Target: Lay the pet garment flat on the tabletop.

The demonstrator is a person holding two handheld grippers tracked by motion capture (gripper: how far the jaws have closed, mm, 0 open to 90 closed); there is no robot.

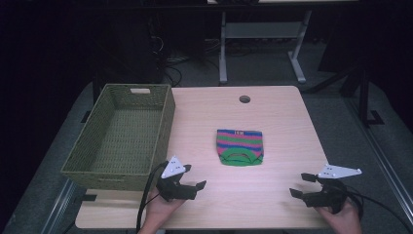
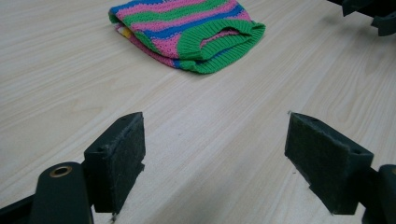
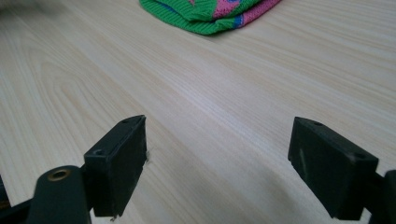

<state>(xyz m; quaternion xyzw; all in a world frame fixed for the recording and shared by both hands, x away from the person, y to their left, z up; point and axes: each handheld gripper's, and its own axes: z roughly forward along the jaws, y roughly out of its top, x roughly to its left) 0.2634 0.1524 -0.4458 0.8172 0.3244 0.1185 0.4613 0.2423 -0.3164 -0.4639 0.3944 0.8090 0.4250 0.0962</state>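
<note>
On the surface (image 1: 272,117): a folded knitted garment (image 1: 239,146) near the middle, a basket (image 1: 122,136) well apart to its left along the left edge, a round hole (image 1: 244,99) behind the garment toward the far edge. Nearer the front edge, left gripper (image 1: 195,178) just before the basket's near right corner and right gripper (image 1: 298,185) toward the right edge, both short of the garment, one to either side of it, jaws spread wide over bare surface. Beyond the far edge, on the floor (image 1: 263,73), the legs of another table (image 1: 223,48).
</note>
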